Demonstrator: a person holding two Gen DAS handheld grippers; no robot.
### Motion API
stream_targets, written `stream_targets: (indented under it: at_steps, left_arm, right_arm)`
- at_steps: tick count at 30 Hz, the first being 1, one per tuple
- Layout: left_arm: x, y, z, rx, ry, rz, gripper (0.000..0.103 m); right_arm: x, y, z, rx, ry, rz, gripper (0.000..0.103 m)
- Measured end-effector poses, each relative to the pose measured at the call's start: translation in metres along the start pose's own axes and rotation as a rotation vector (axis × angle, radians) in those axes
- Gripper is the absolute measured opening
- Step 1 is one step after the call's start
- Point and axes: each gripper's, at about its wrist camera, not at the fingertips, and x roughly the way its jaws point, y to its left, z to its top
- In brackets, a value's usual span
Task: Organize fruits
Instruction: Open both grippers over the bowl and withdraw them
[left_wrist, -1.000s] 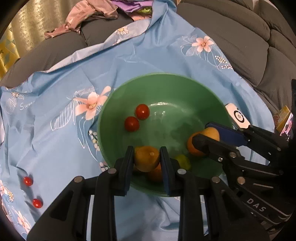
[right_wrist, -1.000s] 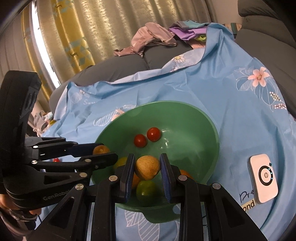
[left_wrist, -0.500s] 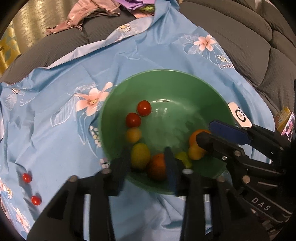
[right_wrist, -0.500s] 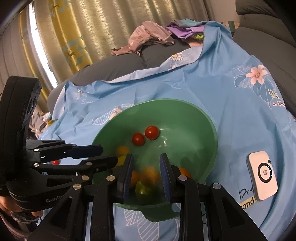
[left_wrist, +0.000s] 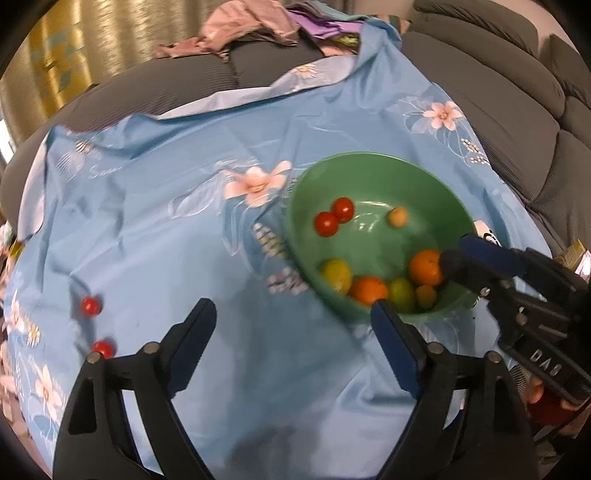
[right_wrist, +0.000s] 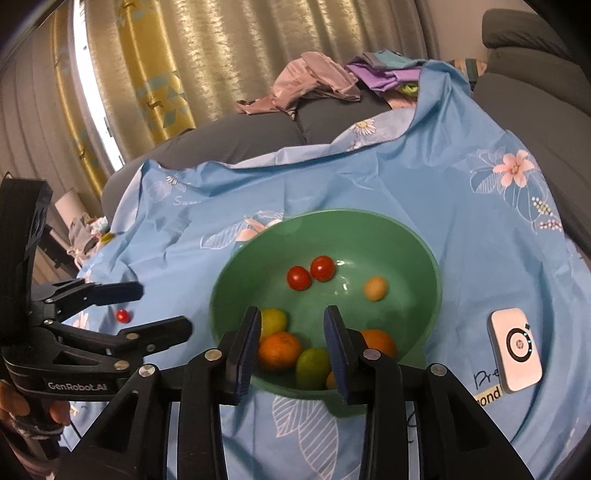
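A round green plastic bowl (right_wrist: 424, 254) sits on a light blue flower-printed cloth (left_wrist: 166, 229) spread over a grey couch (left_wrist: 517, 103). Inside it lie two red cherry tomatoes (right_wrist: 310, 273), a small tan round fruit (right_wrist: 375, 288), a yellow-green fruit (right_wrist: 274, 319), two orange fruits (right_wrist: 279, 350), and a green fruit (right_wrist: 313, 366). The left hand-held gripper (left_wrist: 291, 321) hangs over bare cloth beside the bowl, its jaws opening wide with nothing between them. The right hand-held gripper (right_wrist: 291, 332) is at the bowl's near rim, its jaws opening and released, gripping nothing. Two more small red tomatoes (left_wrist: 90, 305) lie on the cloth, well apart from the bowl. A white rounded device (right_wrist: 515, 354) rests to the bowl's right.
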Motion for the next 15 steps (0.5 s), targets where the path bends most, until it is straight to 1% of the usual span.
stream_targets:
  at_steps: [1, 2, 5, 15]
  left_arm:
    - [-0.004, 0.004, -0.004, -0.013, -0.003, 0.009, 0.089]
    - [-0.008, 0.009, -0.007, -0.027, -0.008, 0.017, 0.09]
    - [-0.018, 0.022, -0.017, -0.067, -0.017, 0.031, 0.093]
    - [-0.046, 0.063, -0.058, -0.161, -0.025, 0.075, 0.097]
  right_arm:
    - [-0.002, 0.003, 0.0, -0.006, -0.001, -0.002, 0.043]
    - [-0.005, 0.007, 0.0, -0.015, -0.004, -0.005, 0.044]
    - [-0.01, 0.017, 0.001, -0.039, -0.011, -0.001, 0.044]
    - [-0.023, 0.06, 0.002, -0.133, -0.022, 0.034, 0.044]
